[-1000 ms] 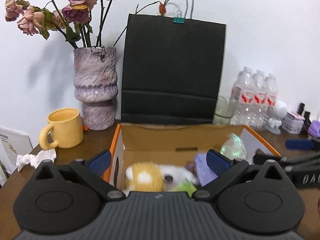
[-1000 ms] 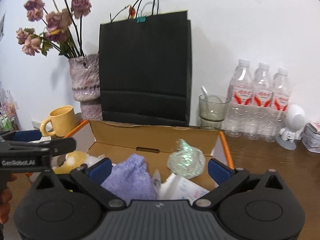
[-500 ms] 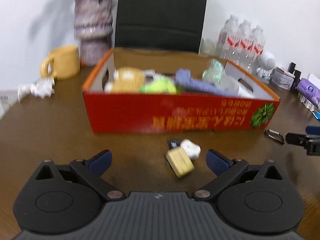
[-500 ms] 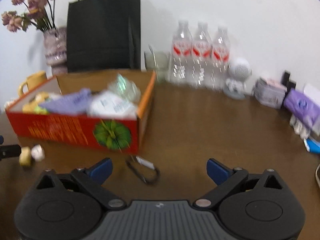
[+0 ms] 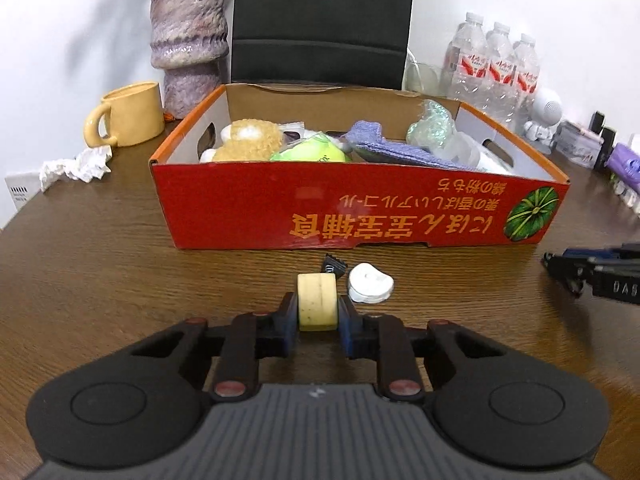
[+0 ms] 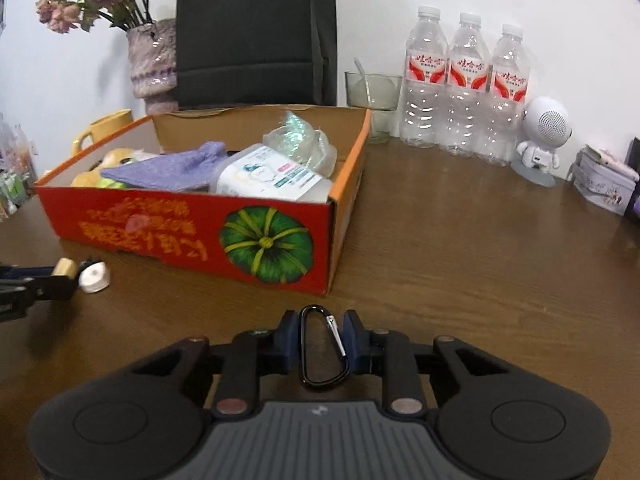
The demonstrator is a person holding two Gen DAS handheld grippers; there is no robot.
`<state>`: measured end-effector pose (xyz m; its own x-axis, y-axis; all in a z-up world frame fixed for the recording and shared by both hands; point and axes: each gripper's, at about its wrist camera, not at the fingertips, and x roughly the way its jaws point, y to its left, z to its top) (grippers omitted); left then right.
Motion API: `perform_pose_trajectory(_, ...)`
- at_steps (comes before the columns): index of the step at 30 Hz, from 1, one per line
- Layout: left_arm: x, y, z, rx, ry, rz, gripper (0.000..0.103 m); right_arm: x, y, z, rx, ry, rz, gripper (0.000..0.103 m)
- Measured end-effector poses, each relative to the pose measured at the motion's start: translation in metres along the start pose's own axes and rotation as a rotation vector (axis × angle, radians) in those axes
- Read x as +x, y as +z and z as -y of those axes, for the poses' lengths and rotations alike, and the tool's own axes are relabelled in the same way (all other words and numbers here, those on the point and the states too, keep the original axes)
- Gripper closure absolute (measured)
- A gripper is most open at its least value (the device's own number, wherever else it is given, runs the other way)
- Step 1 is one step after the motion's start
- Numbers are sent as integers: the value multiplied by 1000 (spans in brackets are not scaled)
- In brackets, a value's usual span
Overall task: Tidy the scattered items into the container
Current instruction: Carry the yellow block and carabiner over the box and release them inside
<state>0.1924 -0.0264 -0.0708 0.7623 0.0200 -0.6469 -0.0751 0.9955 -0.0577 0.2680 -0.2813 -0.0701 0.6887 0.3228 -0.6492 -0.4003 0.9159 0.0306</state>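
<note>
In the left wrist view, the left gripper (image 5: 318, 314) is seen closed around a small cream-coloured roll (image 5: 316, 301), which is pinched upright between the blue finger pads (image 5: 290, 328) just above the brown wooden table (image 5: 100, 280). A white rounded case (image 5: 369, 283) lies on the table just right of the roll, and a small black packet (image 5: 334, 267) lies just behind them. Beyond these, a red cardboard box (image 5: 360, 212) is shown, already filled with a plush toy (image 5: 246, 144), a green ball (image 5: 308, 151), a purple cloth (image 5: 396, 148) and a shiny crumpled wrapper (image 5: 432, 126). A yellow mug (image 5: 130, 114), a crumpled tissue (image 5: 76, 166) and a stone-patterned vase (image 5: 188, 36) are placed to the box's left; water bottles (image 5: 496, 64) are lined up to its right.

In the right wrist view, the right gripper (image 6: 322, 340) is seen closed on a black carabiner (image 6: 322, 350), which is held flat between the two fingers, low over the table, near the box's (image 6: 192, 236) front right corner. The left gripper (image 6: 44, 280) is visible at the far left edge with the roll (image 6: 66, 268) in its grip. A black paper bag (image 6: 256, 32) stands behind the box, and a white robot figurine (image 6: 542, 140) beside the bottles (image 6: 466, 80).
</note>
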Motion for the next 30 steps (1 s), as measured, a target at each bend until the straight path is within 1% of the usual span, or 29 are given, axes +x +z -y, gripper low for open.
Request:
perform_pose_trajectory(7,-17,-5,-3,-5,-31,26,81,-24,-6,-5,19,-11,44,81)
perform_pose_trajectory(11,-41,0,-8,4,-53,86,81,-47,-2,-12,32,-9,104,81)
perform_pose_trajectory(15,-62,22,-17,9,-85,169,81,-71,14,-24,33,10,184,81)
perform_pose_trajectory(18,-62,48,-21,12,-93,223,81,-76,39,-37,22,25,235,81)
perform_pose_trajectory(20,-54,66,-25,3,-99,247,81,-68,57,-47,19,35,254,81)
perform_pose_trajectory(23,-31,89,-30,-9,-110,264,81,-43,81,-61,15,37,259,81)
perform_pose_trajectory(27,5,107,-38,-29,-131,264,81,-1,104,-77,23,39,242,81)
perform_pose_trajectory(30,29,116,-40,-18,-141,255,81,28,115,-88,-4,36,216,81)
